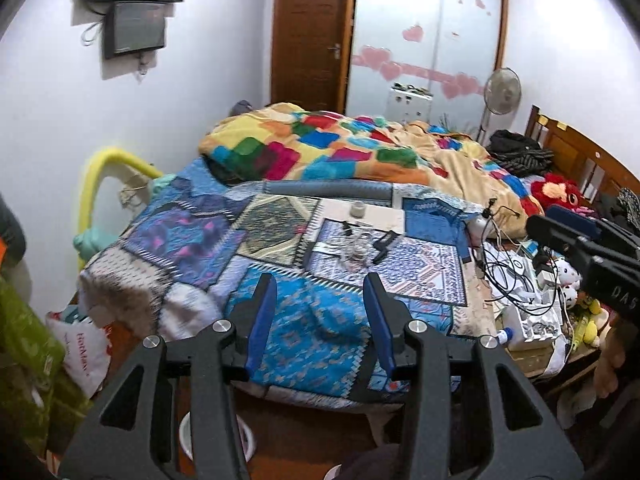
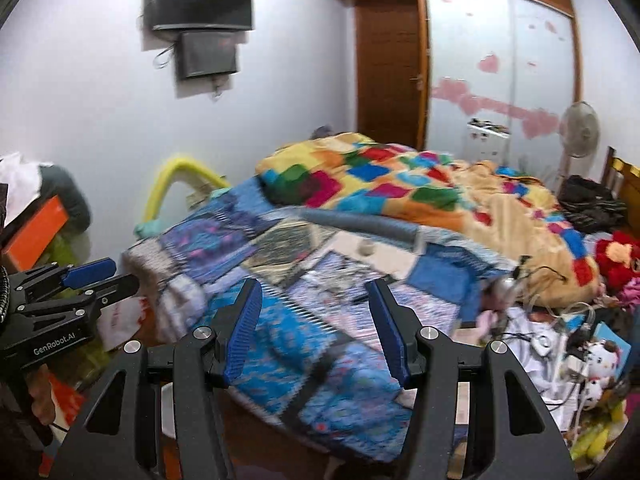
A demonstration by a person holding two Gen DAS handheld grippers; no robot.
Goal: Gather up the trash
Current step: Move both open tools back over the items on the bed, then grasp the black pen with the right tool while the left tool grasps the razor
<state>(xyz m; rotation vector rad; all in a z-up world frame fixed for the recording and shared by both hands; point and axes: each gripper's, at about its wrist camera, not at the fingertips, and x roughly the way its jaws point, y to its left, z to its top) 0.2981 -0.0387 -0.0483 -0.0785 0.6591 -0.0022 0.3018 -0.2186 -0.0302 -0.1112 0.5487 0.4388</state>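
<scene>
Small bits of trash lie on the blue patterned quilt of the bed: crumpled clear wrappers, a black strip and a small grey roll on a white sheet. They show blurred in the right wrist view. My left gripper is open and empty, held above the foot of the bed, short of the trash. My right gripper is open and empty, also over the foot of the bed. Each gripper shows at the edge of the other's view.
A colourful patchwork blanket is heaped further back on the bed. Cables, boxes and plush toys crowd the right side. A white plastic bag and green bag stand at the left. A white bowl sits on the floor below.
</scene>
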